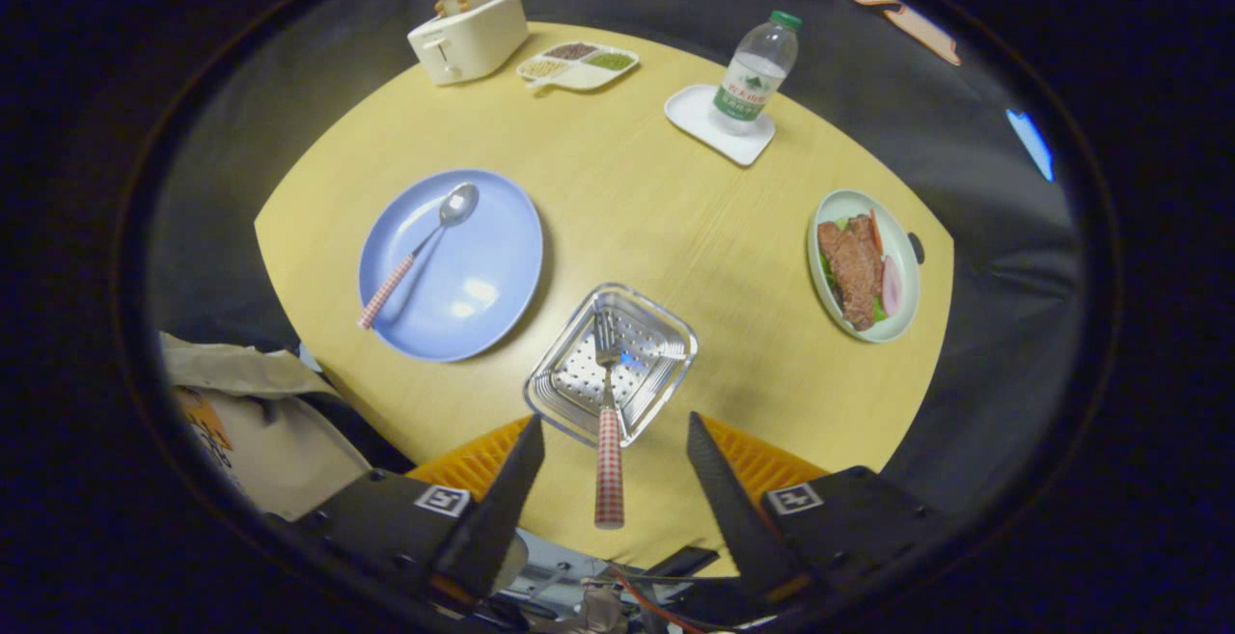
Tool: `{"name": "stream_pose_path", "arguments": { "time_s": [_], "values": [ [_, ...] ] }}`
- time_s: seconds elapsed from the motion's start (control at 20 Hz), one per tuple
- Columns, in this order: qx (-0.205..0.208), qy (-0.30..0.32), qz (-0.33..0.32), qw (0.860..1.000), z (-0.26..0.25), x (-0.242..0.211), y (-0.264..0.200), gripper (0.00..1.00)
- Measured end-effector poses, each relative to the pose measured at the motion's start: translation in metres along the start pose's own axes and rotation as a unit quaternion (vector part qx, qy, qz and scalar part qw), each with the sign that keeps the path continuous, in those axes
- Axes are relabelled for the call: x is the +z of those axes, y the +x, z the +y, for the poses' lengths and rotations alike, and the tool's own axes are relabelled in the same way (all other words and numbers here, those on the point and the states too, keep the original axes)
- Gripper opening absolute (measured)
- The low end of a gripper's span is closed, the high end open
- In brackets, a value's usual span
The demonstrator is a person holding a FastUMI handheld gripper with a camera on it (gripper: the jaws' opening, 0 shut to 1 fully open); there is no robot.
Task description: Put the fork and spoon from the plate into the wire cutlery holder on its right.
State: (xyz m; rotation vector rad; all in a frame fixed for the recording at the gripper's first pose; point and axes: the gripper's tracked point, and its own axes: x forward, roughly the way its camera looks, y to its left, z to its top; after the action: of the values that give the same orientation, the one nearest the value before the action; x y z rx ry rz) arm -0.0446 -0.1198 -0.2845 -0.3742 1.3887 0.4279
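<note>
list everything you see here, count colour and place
table: 1, light wood, round
plate: 1, blue, left of the holder
spoon: 1, steel with red-checked handle, on the plate
holder: 1, silver, just ahead of the jaws
fork: 1, steel with red-checked handle, tines in the holder, handle sticking out between the jaws
toaster: 1, cream, far side of the table
divided dish: 1, white, beside the toaster
bottle: 1, clear with green cap, on a white tray
food dish: 1, white, right of the holder
gripper: 1, jaws open, touching nothing
</note>
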Motion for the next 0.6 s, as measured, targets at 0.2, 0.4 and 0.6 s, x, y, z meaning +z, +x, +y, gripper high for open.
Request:
{"name": "stream_pose_path", "arguments": {
  "time_s": [0.2,0.4,0.6],
  "values": [
    [-0.025,0.055,-0.089,0.994,0.016,0.023,-0.013,1.00],
    [-0.047,0.109,-0.173,0.978,0.043,0.042,-0.027,1.00],
    [-0.078,0.157,-0.260,0.949,0.064,0.059,-0.038,1.00]
  ]
}}
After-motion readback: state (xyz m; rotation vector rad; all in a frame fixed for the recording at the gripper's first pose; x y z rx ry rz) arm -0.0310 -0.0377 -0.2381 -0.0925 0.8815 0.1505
